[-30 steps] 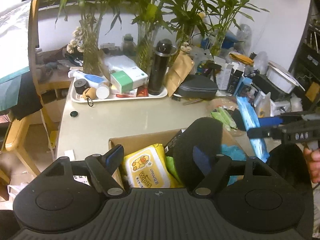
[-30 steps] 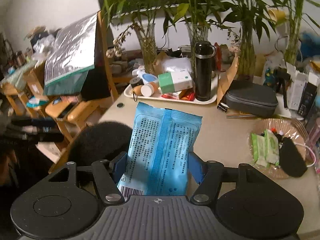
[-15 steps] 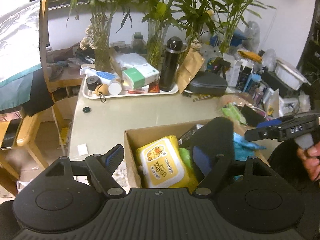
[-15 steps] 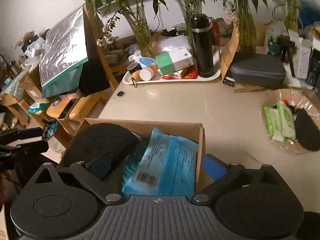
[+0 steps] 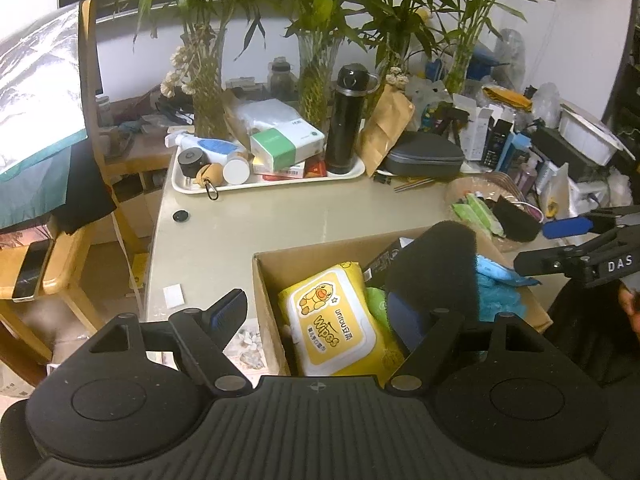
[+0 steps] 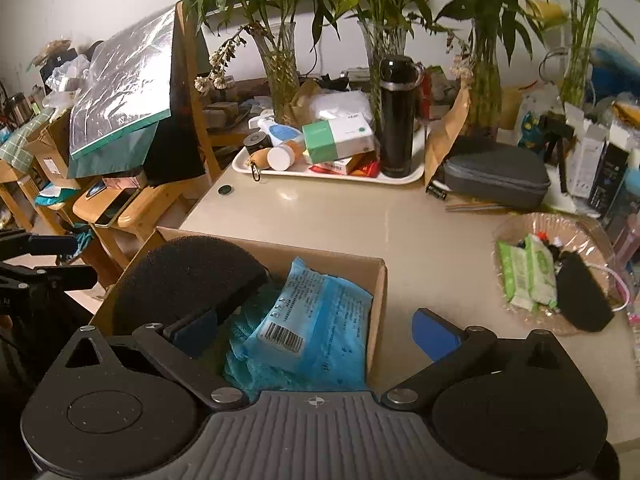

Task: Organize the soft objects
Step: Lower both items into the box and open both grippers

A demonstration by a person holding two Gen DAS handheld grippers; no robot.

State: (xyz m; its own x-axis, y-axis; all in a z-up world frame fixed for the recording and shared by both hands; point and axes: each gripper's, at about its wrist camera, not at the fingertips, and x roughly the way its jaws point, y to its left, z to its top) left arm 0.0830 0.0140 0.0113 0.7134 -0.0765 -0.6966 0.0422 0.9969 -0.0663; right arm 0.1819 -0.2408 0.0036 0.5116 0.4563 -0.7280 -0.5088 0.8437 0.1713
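The crinkly light-blue plastic wipes pack [image 6: 316,320], printed with a barcode, lay in the open brown cardboard box [image 6: 380,280] at the counter's [image 6: 360,220] near edge, its long axis running toward the box's far right corner. The right gripper [image 6: 316,332] hovered over it, jaws opening, not touching it. The left gripper's [image 5: 320,312] jaws stood apart, straddling the box's left wall, gripping nothing.

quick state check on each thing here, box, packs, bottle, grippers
cardboard box: open, partly filled
blue pack: lying in box, released
yellow wipes pack: in box, lid shut
black bottle: upright on tray, capped
right gripper: jaws opening, nothing gripped
left gripper: open, empty
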